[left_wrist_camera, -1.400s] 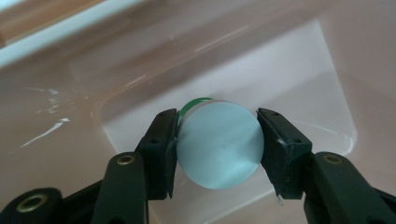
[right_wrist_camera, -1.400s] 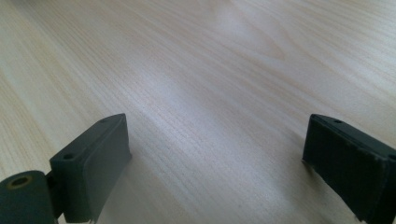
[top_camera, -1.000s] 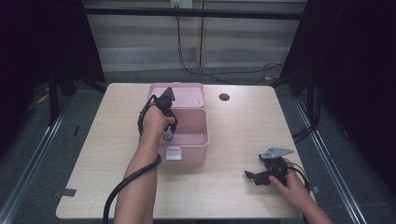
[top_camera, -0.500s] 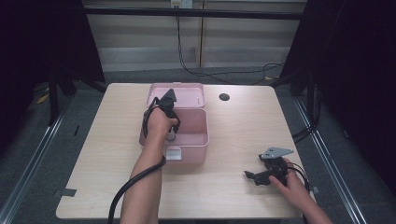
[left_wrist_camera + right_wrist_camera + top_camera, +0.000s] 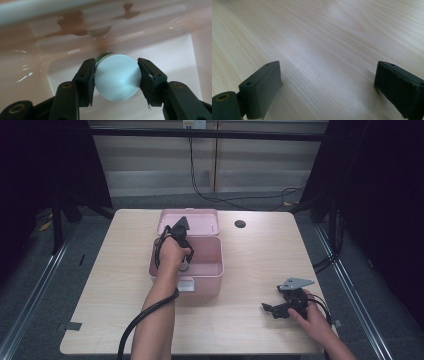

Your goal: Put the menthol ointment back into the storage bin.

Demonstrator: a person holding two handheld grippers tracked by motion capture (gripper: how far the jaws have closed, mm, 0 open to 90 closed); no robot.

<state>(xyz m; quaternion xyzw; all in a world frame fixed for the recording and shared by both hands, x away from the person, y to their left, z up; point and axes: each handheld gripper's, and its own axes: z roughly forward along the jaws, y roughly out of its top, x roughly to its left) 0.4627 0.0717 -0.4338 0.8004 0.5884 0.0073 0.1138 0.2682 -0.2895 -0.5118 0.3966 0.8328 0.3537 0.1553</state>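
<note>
The left claw (image 5: 116,78) is clamped on a round pale blue-white disc with a green rim (image 5: 117,76), one black pad pressed against each side of it. In the left gripper view the disc hangs inside the open pink plastic box (image 5: 212,270), just above the box's glossy pale floor, and its blurred reflection shows on the pink wall beyond. In the high view the left hand (image 5: 172,254) reaches down into the box from the near-left side, with the cable trailing back along the forearm to the tabletop's near edge.

Compared with the frames of a second and half a second ago, the left hand has shifted only slightly over the box, a little toward the near wall, and its grip on the disc looks the same. The box with its raised lid sits where it did, and so does the small dark round spot (image 5: 240,224) on the light wooden tabletop (image 5: 115,270) to the right of the lid.

The right claw (image 5: 327,87) has not moved: it rests near the front right of the tabletop, well apart from the box, its jaws spread wide over bare wood with nothing between them.
</note>
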